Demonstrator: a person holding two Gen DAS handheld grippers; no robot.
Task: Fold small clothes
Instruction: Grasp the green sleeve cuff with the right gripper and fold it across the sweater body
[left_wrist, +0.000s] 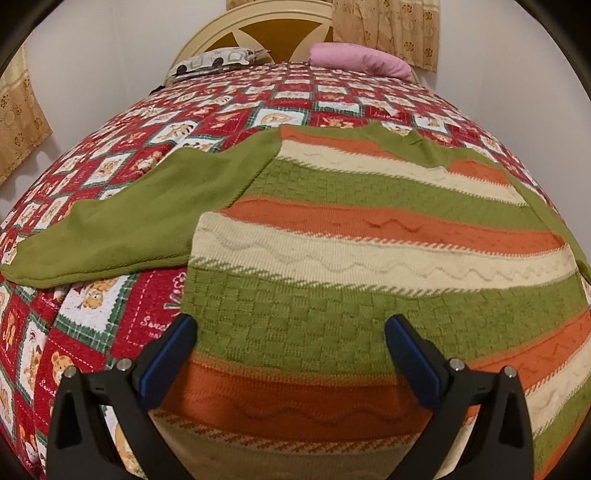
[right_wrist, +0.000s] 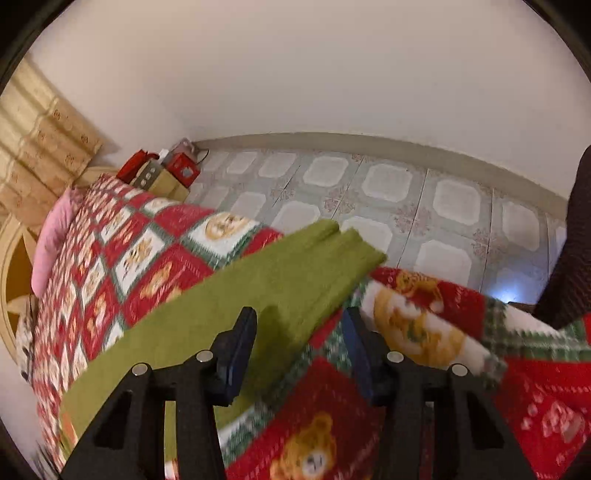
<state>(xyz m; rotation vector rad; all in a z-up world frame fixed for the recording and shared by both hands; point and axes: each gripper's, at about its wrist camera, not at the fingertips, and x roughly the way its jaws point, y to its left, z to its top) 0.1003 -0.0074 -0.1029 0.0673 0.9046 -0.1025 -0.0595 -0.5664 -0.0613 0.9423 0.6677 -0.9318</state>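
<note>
Watch that the sleeve does not slip off the bed.
Your sweater (left_wrist: 369, 236) lies flat on the quilt (left_wrist: 110, 314). Both grippers, left (left_wrist: 291, 332) and right (right_wrist: 301, 326), are wide open, holding nothing. The green sleeve (right_wrist: 258, 291) reaches the bed's edge; a bad grab could pull it off.

bedspread (left_wrist: 236, 110): red bear patchwork | pink pillow (left_wrist: 362, 61) | headboard (left_wrist: 258, 26) | curtain (left_wrist: 388, 29) | tiled floor (right_wrist: 388, 184)

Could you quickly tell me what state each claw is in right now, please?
Left claw: open, holding nothing, over the striped sweater.
Right claw: open, holding nothing, at the green sleeve.
</note>
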